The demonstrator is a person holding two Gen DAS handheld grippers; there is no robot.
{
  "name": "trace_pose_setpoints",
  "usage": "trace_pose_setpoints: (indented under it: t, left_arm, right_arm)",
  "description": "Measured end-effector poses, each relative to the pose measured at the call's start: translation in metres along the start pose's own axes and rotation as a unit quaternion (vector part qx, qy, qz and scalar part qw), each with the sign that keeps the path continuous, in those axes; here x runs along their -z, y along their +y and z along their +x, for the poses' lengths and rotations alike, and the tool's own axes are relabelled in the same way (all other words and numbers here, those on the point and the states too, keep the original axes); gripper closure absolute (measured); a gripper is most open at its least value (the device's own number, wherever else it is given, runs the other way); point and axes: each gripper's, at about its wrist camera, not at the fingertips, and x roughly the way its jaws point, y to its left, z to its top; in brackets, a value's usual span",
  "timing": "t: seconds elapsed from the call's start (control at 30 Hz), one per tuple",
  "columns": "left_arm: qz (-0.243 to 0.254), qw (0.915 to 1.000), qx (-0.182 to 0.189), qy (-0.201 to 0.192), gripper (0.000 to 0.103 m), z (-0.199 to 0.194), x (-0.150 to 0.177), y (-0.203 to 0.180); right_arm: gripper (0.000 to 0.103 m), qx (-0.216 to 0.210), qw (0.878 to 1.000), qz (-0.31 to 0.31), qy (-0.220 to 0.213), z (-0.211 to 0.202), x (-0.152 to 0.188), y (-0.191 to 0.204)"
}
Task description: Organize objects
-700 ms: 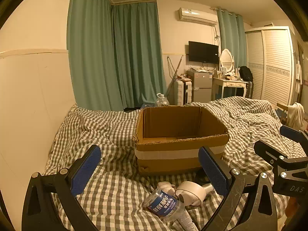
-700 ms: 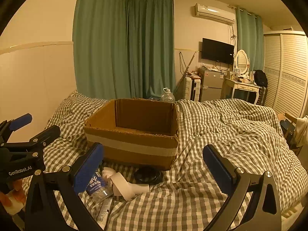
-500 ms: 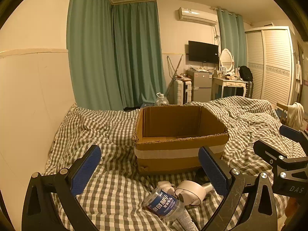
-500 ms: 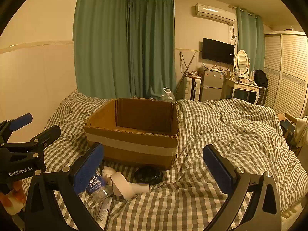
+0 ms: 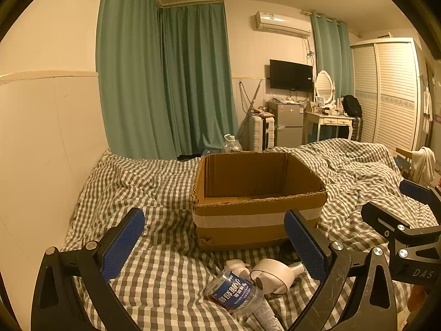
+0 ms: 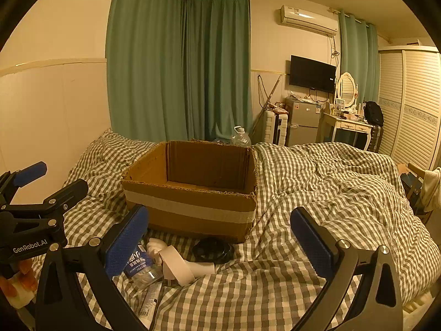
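Note:
An open cardboard box point(image 5: 256, 201) stands on the checked bed cover; it also shows in the right wrist view point(image 6: 193, 193). In front of it lie a clear water bottle with a blue label point(image 5: 234, 293), a white hair dryer point(image 5: 273, 274), a small white item point(image 5: 237, 264), a tube point(image 6: 150, 300) and a black round thing point(image 6: 212, 249). The bottle point(image 6: 140, 267) and hair dryer point(image 6: 182, 269) show in the right wrist view too. My left gripper point(image 5: 215, 244) is open, above the bottle. My right gripper point(image 6: 220, 245) is open, above the black thing. Both are empty.
A white wall panel point(image 5: 41, 151) runs along the bed's left side. Green curtains point(image 5: 179, 88), a small fridge point(image 5: 288, 128), a dressing table point(image 5: 329, 121) and a wardrobe point(image 5: 391, 93) stand beyond the bed. The rumpled cover point(image 6: 344, 193) spreads to the right.

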Motion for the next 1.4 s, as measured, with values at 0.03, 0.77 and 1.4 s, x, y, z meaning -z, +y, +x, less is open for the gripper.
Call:
trace_pose_setpoints:
  t: [0.03,0.77,1.4]
  left_arm:
    - [0.000,1.0000,0.000,0.000,0.000,0.000,0.000,0.000]
    - [0.004,0.9993,0.005,0.036,0.000,0.018,0.014,-0.003]
    - [0.049,0.9913,0.042,0.115,0.000,0.063,0.055,-0.008]
  right_arm:
    - [0.000,0.001,1.000,-0.001,0.001,0.001,0.000,0.000]
    - [0.000,0.001,1.000,-0.002,0.020,0.009,0.007,-0.002]
    - [0.000,0.005,0.998,0.003,0.061,0.031,0.022,-0.010]
